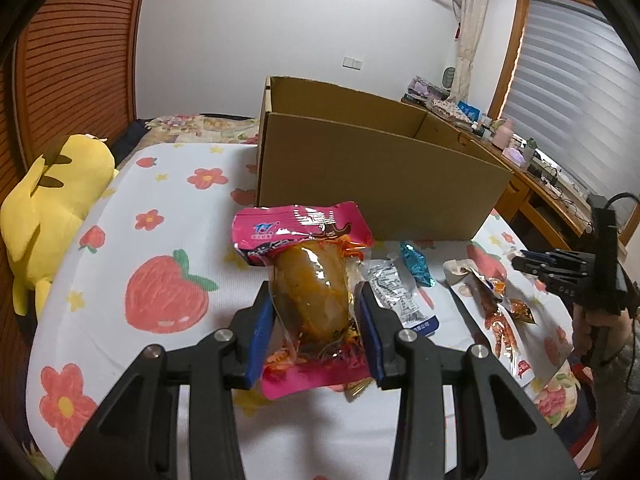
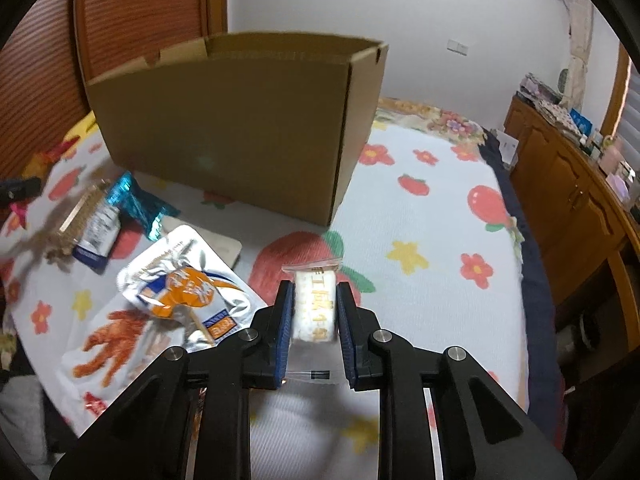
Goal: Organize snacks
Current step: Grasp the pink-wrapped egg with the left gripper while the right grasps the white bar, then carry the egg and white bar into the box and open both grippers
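Observation:
My left gripper [image 1: 316, 300] is shut on a pink snack packet [image 1: 308, 292] with an orange-brown filling, held a little above the bed in front of the open cardboard box [image 1: 376, 176]. My right gripper [image 2: 315, 308] is shut on a small white wrapped snack [image 2: 315, 312] in a clear bag, also lifted off the bedspread, with the cardboard box [image 2: 240, 128] beyond it to the left. The right gripper [image 1: 532, 264] also shows at the right edge of the left wrist view.
Loose snacks lie on the flowered bedspread [image 1: 172, 208]: a teal packet [image 1: 416, 264], a silver-white packet [image 1: 400, 296], an orange and silver pouch [image 2: 188, 292], a white bag with fried pieces [image 2: 116, 344]. A yellow plush toy [image 1: 48, 208] lies left. A wooden desk [image 2: 572, 184] stands right.

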`<action>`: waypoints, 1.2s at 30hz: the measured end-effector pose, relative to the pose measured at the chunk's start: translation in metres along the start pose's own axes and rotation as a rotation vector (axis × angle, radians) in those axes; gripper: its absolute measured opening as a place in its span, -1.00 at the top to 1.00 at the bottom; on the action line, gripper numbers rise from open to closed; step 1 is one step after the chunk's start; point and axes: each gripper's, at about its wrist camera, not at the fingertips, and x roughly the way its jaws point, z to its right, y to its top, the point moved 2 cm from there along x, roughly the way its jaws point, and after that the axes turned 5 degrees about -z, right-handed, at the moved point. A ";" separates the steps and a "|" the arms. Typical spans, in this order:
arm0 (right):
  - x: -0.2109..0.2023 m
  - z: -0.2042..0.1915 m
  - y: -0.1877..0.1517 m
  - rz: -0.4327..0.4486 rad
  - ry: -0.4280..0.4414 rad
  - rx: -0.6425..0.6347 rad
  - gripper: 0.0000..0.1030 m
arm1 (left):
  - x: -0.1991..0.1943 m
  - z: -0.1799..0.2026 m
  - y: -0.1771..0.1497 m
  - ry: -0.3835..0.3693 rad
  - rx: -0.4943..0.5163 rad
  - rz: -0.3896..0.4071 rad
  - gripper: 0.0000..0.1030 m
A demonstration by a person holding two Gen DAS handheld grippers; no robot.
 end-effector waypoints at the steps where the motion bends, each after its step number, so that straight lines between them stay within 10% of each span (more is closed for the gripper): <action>1: -0.007 0.000 0.000 0.011 0.005 0.006 0.62 | -0.001 0.001 0.001 0.000 0.001 0.004 0.26; 36: -0.115 -0.054 0.034 0.251 0.017 -0.071 0.62 | -0.031 0.029 0.075 -0.045 0.096 0.135 0.25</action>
